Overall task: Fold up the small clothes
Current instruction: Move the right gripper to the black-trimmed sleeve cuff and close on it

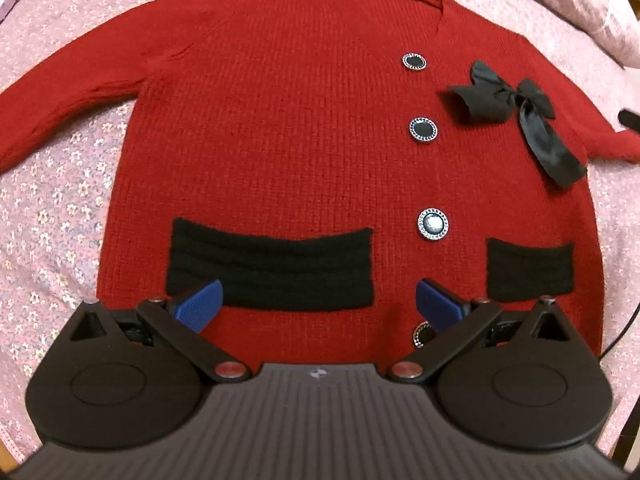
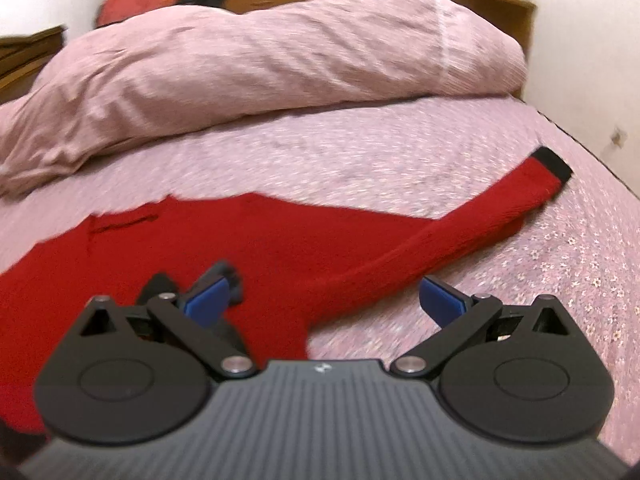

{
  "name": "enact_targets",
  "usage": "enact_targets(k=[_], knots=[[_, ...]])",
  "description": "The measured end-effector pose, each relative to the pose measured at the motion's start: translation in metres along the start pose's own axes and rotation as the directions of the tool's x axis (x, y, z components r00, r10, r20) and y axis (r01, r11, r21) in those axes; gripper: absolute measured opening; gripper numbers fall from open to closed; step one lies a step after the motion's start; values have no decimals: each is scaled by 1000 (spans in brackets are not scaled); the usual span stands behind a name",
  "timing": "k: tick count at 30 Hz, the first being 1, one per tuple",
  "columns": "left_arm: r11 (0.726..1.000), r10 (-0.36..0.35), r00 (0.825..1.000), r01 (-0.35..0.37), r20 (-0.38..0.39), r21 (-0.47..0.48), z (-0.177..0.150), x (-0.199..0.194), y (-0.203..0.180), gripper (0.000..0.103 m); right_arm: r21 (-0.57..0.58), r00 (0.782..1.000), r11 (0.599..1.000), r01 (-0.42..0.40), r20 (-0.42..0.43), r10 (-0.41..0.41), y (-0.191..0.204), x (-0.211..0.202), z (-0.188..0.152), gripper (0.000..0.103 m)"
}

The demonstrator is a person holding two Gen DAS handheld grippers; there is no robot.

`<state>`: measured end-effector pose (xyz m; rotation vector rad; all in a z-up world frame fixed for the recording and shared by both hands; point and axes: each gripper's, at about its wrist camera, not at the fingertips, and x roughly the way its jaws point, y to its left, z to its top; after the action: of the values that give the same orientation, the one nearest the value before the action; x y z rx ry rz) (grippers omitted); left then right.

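A small red knit cardigan lies flat, face up, on the pink flowered bedsheet. It has black pocket bands, several round buttons and a black ribbon bow. My left gripper is open and empty, above the cardigan's lower hem. In the right wrist view the cardigan shows from the side, its right sleeve stretched out with a black cuff. My right gripper is open and empty, over the armpit of that sleeve.
A bunched pink duvet lies across the head of the bed. A wooden headboard stands behind it. The bed's right edge runs close to the white wall. A black cable hangs at the right.
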<state>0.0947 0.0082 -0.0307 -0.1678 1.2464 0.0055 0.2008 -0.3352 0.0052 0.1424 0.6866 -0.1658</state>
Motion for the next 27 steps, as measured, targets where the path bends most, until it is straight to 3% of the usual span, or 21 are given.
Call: enact_targets(k=[11, 17, 23, 27], knots=[[996, 92, 995, -93, 33, 3, 20, 4, -9, 103, 69, 980, 977, 200, -39, -197, -40, 71, 40, 103], [995, 98, 995, -96, 33, -41, 33, 9, -3, 103, -27, 952, 956, 292, -86, -293, -40, 105, 47, 103], [994, 111, 993, -111, 49, -12, 34, 10, -9, 103, -94, 917, 925, 368, -129, -378, -41, 128, 48, 103], [994, 105, 993, -105, 48, -1, 34, 12, -12, 103, -78, 916, 926, 370, -135, -377, -47, 133, 47, 103]])
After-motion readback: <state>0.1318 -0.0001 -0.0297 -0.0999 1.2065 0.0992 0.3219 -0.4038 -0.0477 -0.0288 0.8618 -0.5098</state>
